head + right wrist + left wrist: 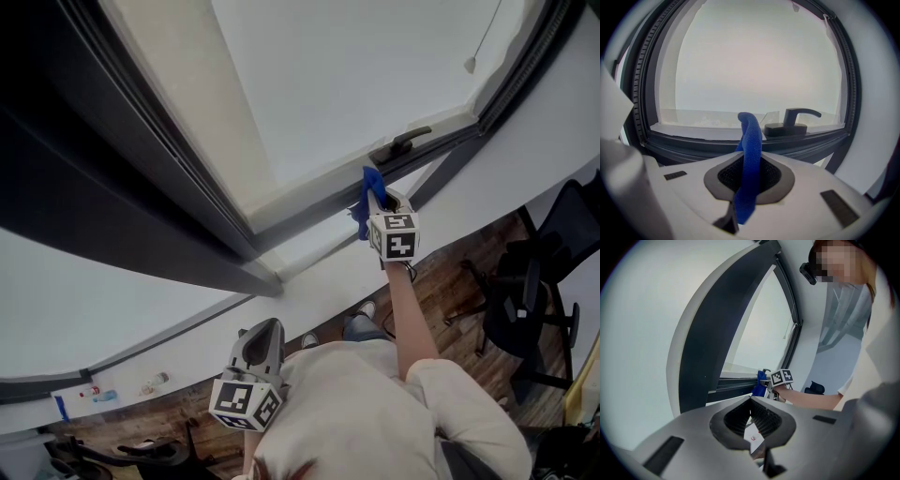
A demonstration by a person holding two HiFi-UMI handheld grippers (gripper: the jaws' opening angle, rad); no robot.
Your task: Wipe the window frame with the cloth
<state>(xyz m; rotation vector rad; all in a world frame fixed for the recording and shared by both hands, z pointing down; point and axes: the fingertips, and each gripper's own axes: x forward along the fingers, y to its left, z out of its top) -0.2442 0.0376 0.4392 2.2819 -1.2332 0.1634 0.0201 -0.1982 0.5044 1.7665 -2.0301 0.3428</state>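
Our right gripper [374,197] pinches the blue fabric cloth [750,140] at the dark window frame's [693,141] lower rail. Our left gripper [266,328], near us, is pressed together.

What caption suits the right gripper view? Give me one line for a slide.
Right gripper shut on a blue cloth, held before the dark window frame, just left of the black window handle.

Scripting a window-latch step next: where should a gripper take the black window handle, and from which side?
Take the window handle by its lever bar, not the base block. The bar lies level above the lower frame, with its free end pointing right in the right gripper view. Probably come from the room side, jaws above and below.
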